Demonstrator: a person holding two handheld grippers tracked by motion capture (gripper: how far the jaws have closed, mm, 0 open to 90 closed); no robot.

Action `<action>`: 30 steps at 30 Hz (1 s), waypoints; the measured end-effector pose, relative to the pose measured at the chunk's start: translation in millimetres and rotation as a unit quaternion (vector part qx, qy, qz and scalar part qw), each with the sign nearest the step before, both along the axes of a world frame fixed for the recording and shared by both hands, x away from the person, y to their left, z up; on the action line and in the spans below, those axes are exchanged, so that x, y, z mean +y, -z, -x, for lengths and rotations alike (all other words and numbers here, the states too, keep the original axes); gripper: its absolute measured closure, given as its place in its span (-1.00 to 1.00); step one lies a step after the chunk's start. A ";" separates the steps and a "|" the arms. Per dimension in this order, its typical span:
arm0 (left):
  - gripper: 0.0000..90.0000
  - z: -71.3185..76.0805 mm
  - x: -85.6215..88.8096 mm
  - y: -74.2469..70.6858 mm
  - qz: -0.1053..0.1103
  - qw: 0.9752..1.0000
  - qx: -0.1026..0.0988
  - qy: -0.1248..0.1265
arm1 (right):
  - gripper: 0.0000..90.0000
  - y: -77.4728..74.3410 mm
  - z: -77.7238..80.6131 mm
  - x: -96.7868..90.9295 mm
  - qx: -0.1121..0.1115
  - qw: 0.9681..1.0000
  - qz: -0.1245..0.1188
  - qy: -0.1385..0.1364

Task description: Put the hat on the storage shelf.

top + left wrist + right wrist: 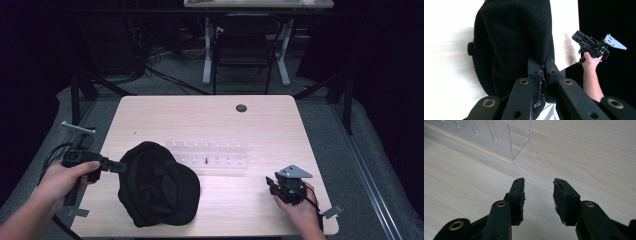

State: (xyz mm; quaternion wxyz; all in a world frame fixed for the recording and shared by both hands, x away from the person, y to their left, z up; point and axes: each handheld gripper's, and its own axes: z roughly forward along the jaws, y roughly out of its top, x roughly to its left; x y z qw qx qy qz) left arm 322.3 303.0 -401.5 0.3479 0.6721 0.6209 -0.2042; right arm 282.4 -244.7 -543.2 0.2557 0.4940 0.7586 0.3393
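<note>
Between the left jaws, black cap (514,37) edge.

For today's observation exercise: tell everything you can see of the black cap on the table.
The black cap looks like soft, fuzzy fabric, with a rounded crown, a brim and a small button on top. It lies slumped on the near part of the light wooden table, before a clear plastic rack. The left gripper is shut on its edge.

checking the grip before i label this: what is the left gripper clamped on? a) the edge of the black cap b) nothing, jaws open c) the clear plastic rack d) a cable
a: the left gripper has its jaws shut on the black cap at its rim.
</note>
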 end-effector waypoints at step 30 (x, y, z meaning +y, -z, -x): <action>0.92 2.8 2.8 -50.6 0.057 0.997 -0.045 -0.006 | 0.35 0.3 0.2 -0.2 -0.001 1.000 -0.002 -0.001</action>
